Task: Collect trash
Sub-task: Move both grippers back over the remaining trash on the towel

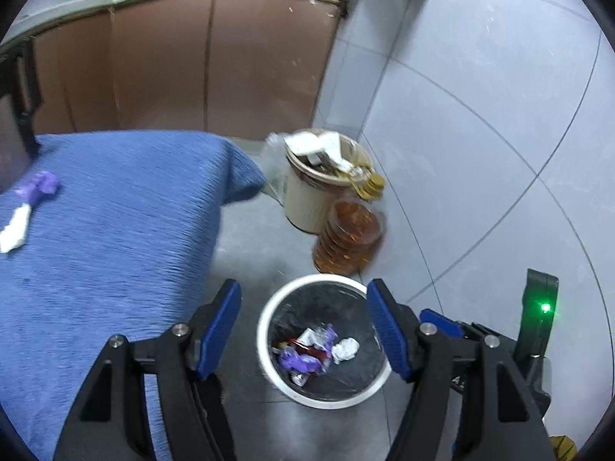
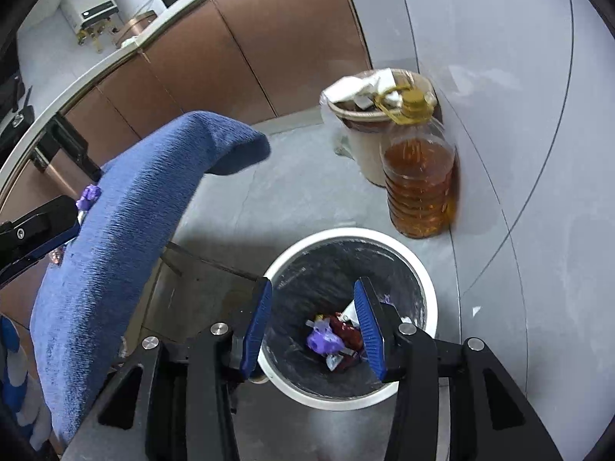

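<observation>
- Left gripper (image 1: 303, 330) hangs over the white bin (image 1: 265, 345); jaws spread wide, nothing between them; right gripper (image 2: 313, 324) likewise above the same bin, jaws parted and empty.
- Trash in the bin: purple wrapper (image 1: 298, 361), crumpled white paper (image 1: 346, 349), red wrapper (image 2: 346, 332) at the bottom.
- Still to collect: purple wrapper on the cloth (image 1: 40, 184) & white scrap (image 1: 15, 228) on the blue cloth (image 1: 115, 230), well apart from the bin, near the cloth's far-left side.
- White scrap's long axis runs diagonal, lower-left to upper-right, upper end pointing at the purple piece; they look to be touching.
- Risks, my judgement: pinching cloth along w/ the scrap, dragging the cloth off its edge; thin scrap slipping from the pads en route; swinging wide & knocking the oil bottle (image 2: 419, 184) standing just beside the bin.
</observation>
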